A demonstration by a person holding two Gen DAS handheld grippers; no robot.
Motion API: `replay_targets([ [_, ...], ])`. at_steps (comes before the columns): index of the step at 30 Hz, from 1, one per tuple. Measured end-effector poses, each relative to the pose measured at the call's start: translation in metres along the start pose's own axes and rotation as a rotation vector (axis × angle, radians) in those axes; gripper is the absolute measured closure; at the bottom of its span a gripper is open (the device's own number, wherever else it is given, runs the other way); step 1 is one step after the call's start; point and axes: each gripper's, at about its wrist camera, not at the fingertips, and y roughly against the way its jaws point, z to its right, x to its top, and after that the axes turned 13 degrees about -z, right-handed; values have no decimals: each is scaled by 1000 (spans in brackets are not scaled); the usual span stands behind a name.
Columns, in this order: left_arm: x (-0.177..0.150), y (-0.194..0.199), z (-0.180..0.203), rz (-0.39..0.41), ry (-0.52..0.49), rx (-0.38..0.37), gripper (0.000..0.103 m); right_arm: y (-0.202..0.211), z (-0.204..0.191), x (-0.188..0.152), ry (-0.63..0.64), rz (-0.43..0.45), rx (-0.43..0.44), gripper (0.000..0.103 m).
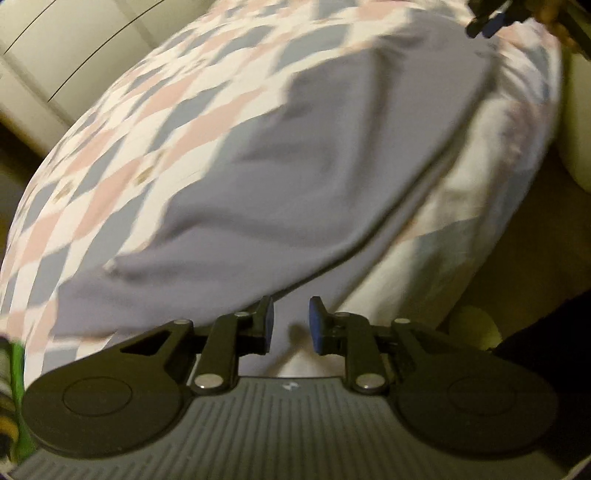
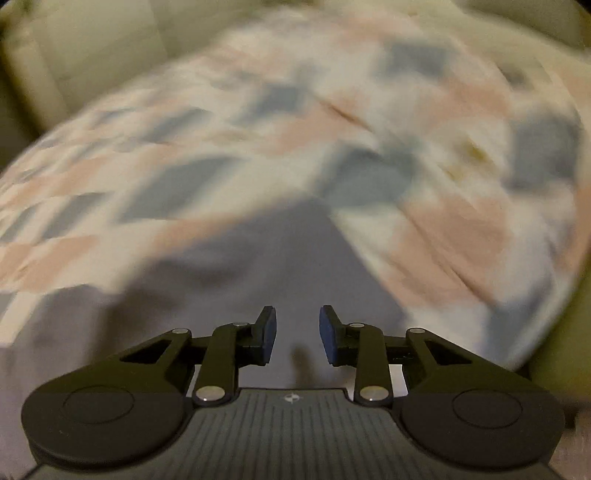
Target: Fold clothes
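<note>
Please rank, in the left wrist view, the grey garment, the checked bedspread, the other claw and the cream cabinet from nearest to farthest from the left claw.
1. Grey garment: directly ahead of the left claw, reaching between its open fingers.
2. Checked bedspread: beneath and left of the garment.
3. Right claw and cream cabinet: far corners, top right and top left; too close to call.

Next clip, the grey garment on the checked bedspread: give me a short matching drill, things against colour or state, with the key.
Things:
1. garment
2. bedspread
3. left gripper
4. finger pads

Colour or state:
A. blue
B. plain grey, spread out
C. open, nothing between the jaws
D. pink, grey-blue and white checks

Pairs: 1-B, 2-D, 3-C, 4-A
</note>
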Motion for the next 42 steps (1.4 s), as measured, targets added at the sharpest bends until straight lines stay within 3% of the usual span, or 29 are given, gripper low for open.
replay_targets([
  [3,-19,-6,-50,-25,133,-10,84,6,-83,-16,290,5,72,71],
  [6,-41,-15,-98,-16,196,-21,84,3,-166,-47,488,-22,125,71],
  [11,-73,-34,-165,26,114,42,84,4,-294,-103,676,-20,157,69],
  [13,-80,-47,-192,40,56,94,84,6,-334,-122,732,-3,140,68],
  [16,-86,-63,-226,81,-67,206,81,4,-375,-141,782,4,95,57],
  [20,-85,-96,-254,124,-277,333,79,2,-391,-154,777,-14,24,56],
  [25,-91,-147,-253,138,-644,487,70,-2,-385,-157,757,-39,-77,56],
  [28,-94,-164,-251,165,-754,544,71,-3,-381,-164,775,-42,-125,56],
  [30,-90,-171,-251,173,-774,532,77,-6,-383,-169,819,-31,-155,56],
  [34,-90,-172,-253,175,-738,483,99,-15,-390,-189,997,24,-253,56],
  [36,-92,-168,-253,176,-702,469,100,-18,-391,-199,1069,64,-286,57],
  [39,-94,-156,-254,186,-635,460,101,-23,-392,-207,1135,123,-334,74],
  [40,-95,-150,-255,189,-615,463,101,-23,-392,-206,1152,137,-331,84],
  [41,-96,-144,-255,192,-595,468,101,-22,-391,-205,1163,147,-316,103],
  [42,-97,-137,-255,192,-580,481,101,-20,-390,-203,1168,153,-300,103],
])
